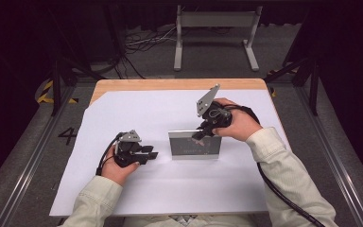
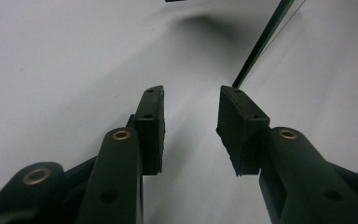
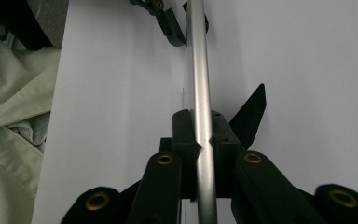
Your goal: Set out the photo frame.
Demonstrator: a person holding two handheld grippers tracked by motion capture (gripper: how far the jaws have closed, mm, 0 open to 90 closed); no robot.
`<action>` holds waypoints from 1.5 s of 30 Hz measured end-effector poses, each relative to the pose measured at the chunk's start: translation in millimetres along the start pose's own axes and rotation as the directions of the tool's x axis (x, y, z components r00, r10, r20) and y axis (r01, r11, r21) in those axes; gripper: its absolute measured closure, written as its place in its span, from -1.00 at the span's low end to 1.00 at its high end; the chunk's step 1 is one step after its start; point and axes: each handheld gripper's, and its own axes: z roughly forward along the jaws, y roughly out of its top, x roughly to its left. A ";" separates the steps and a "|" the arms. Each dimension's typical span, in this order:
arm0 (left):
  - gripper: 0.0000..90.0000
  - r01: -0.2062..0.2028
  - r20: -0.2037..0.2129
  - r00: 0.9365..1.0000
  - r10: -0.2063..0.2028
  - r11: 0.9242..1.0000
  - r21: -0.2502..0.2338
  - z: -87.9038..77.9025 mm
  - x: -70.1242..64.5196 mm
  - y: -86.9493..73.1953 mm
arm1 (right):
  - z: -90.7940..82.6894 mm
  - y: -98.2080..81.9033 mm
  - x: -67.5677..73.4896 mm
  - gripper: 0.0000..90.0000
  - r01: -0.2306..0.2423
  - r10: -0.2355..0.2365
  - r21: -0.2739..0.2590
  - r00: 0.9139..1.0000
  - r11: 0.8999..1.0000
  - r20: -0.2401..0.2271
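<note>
While both hands work over the white sheet, the scene reads from left to right:

Left gripper: low on the white sheet, held in the person's left hand, pointing right toward the frame; in the left gripper view its jaws stand spread with bare sheet between the pads, clasping nothing.

Left sleeve: pale fabric, entering from the bottom edge.

Picture frame: a silver-edged rectangular frame standing upright near the middle of the sheet, just to the right of the left gripper and apart from it; its dark edge shows in the left gripper view as a thin slanted line ahead of the right-hand pad.

Right gripper: tilted down from above and behind the frame, in the person's right hand; in the right gripper view the jaws are clenched on the frame's top metal rail, which runs straight between the pads.

Table: wooden edge visible beyond the sheet.

Cable: black, trailing along the right forearm.
</note>
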 end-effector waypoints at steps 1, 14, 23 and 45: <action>0.38 0.001 0.000 1.000 -0.001 1.000 0.001 0.1 0.0 0.0 | -0.1 -0.7 -0.7 0.86 0.002 -0.002 -0.001 1.000 1.000 0.002; 0.38 -0.005 0.001 1.000 0.005 1.000 0.004 1.8 -0.6 0.7 | -1.0 -10.1 -9.9 0.74 0.020 -0.019 -0.015 0.999 1.000 0.051; 0.38 -0.005 0.005 1.000 0.005 1.000 0.001 3.1 -0.3 1.5 | -15.5 -12.7 -7.6 0.18 0.006 0.014 -0.122 0.987 0.992 0.161; 0.34 -0.013 0.010 1.000 0.013 1.000 -0.005 2.6 -2.4 5.7 | -62.2 -50.0 21.9 -0.13 -0.099 0.165 -0.245 0.951 0.964 0.262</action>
